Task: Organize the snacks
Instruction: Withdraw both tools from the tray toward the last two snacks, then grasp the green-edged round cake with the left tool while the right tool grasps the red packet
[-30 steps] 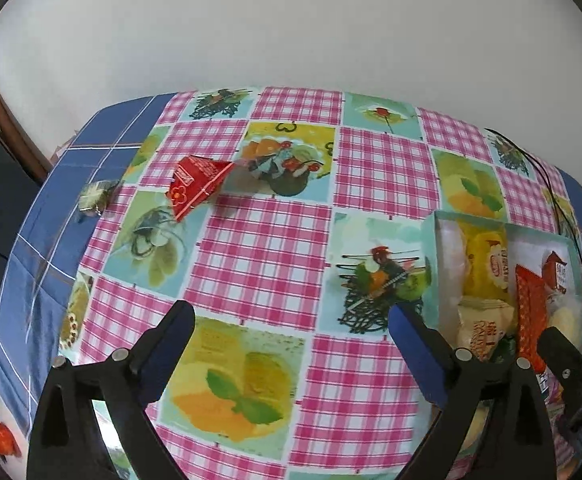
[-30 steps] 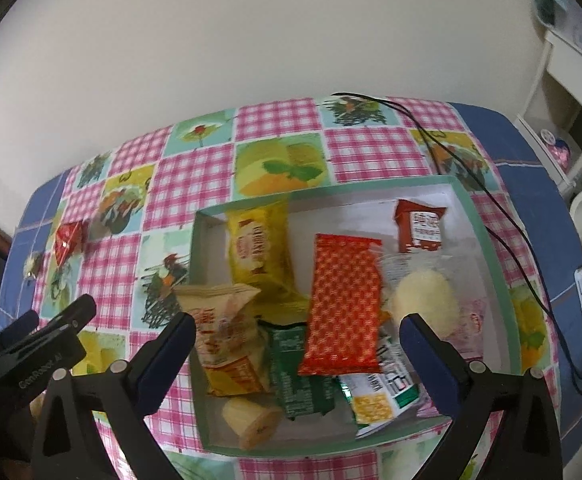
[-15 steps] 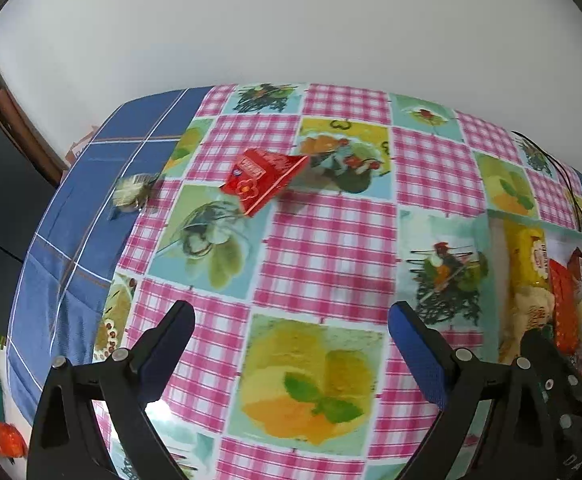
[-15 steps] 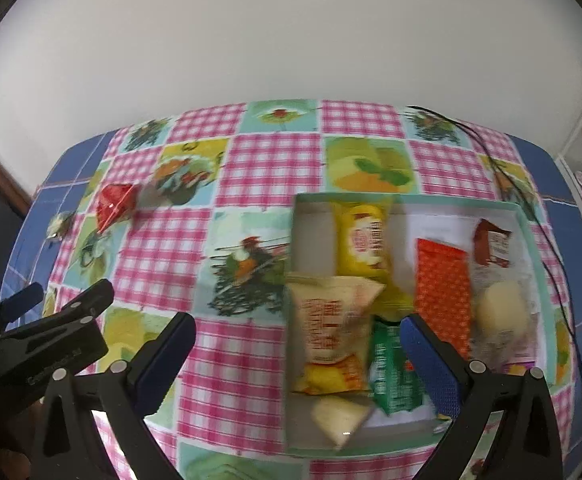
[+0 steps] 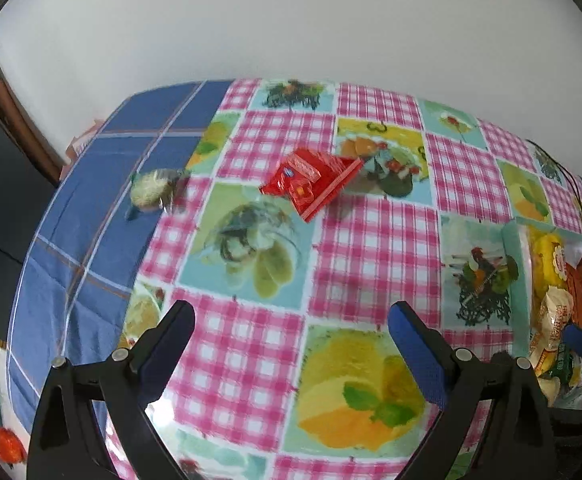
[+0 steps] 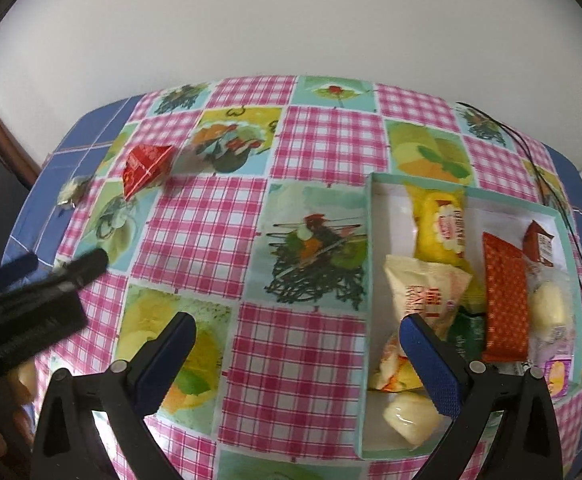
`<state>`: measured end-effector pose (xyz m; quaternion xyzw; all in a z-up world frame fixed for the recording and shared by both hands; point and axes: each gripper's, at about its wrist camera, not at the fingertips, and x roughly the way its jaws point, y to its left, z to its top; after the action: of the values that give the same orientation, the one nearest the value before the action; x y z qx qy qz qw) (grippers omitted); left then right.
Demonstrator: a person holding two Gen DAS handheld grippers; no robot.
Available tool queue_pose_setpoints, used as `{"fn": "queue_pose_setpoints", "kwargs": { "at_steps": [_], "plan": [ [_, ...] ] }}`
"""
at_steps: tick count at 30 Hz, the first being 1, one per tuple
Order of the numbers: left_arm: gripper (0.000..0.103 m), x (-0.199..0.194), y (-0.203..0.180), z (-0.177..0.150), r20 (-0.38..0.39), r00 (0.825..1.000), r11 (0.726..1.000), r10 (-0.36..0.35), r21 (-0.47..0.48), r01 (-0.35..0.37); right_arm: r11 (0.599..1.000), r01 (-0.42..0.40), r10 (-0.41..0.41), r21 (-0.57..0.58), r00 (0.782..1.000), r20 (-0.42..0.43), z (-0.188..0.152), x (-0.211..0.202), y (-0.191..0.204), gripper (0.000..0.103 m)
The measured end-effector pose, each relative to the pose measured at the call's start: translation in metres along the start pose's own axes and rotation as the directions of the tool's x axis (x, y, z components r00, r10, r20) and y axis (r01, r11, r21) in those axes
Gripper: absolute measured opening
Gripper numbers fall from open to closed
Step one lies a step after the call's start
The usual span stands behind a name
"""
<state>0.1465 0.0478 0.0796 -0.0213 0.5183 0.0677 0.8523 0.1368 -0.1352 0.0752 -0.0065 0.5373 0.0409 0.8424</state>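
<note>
A red snack packet point(image 5: 311, 178) lies on the patterned tablecloth, ahead of my left gripper point(image 5: 291, 326), which is open and empty. It also shows in the right wrist view point(image 6: 145, 168). A small pale wrapped snack point(image 5: 151, 192) lies left of it on the blue cloth, seen too in the right wrist view point(image 6: 71, 190). A pale green box point(image 6: 367, 264) at the right holds several snack packets, among them a yellow one point(image 6: 441, 224) and an orange one point(image 6: 505, 300). My right gripper point(image 6: 297, 330) is open and empty, its right finger over the box's left part.
The left gripper's body point(image 6: 31, 300) shows at the left of the right wrist view. A black cable point(image 6: 531, 160) runs along the table's far right. A white wall stands behind the table. The table's left edge point(image 5: 23, 280) drops off to a dark floor.
Both grippers have swung left. The red packet has come nearer the middle of the left wrist view, and the box has slid to the right in both views. Both stay open.
</note>
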Motion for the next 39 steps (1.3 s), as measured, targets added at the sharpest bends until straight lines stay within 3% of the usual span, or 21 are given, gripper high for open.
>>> {"fn": "queue_pose_setpoints", "kwargs": {
  "at_steps": [6,18,24,30,34,39],
  "plan": [
    [0.097,0.018,0.025,0.007,0.025,1.0,1.0,-0.007,-0.017,0.007,1.0,-0.017,0.017,-0.005,1.0,-0.025,0.001,0.017,0.011,0.103],
    [0.097,0.047,0.091,0.056,0.04,0.999,0.997,-0.02,0.07,0.018,0.996,-0.092,0.092,0.008,0.995,-0.05,0.034,0.049,0.04,0.103],
    [0.097,0.064,0.14,0.082,-0.007,0.998,0.997,-0.061,-0.048,0.061,0.99,-0.128,0.126,-0.053,0.991,-0.034,0.085,0.049,0.074,0.103],
    [0.097,0.088,0.17,0.099,-0.063,0.994,0.989,-0.091,-0.125,0.083,0.979,-0.189,0.184,-0.074,0.98,-0.072,0.134,0.061,0.112,0.103],
    [0.096,0.106,0.179,0.105,-0.09,0.992,0.985,-0.084,-0.159,0.069,0.978,-0.205,0.2,-0.048,0.975,-0.095,0.147,0.077,0.122,0.103],
    [0.083,0.126,0.182,0.104,-0.122,0.988,0.979,-0.094,-0.192,0.069,0.977,-0.21,0.211,0.024,0.969,-0.131,0.149,0.105,0.127,0.102]
  ]
}}
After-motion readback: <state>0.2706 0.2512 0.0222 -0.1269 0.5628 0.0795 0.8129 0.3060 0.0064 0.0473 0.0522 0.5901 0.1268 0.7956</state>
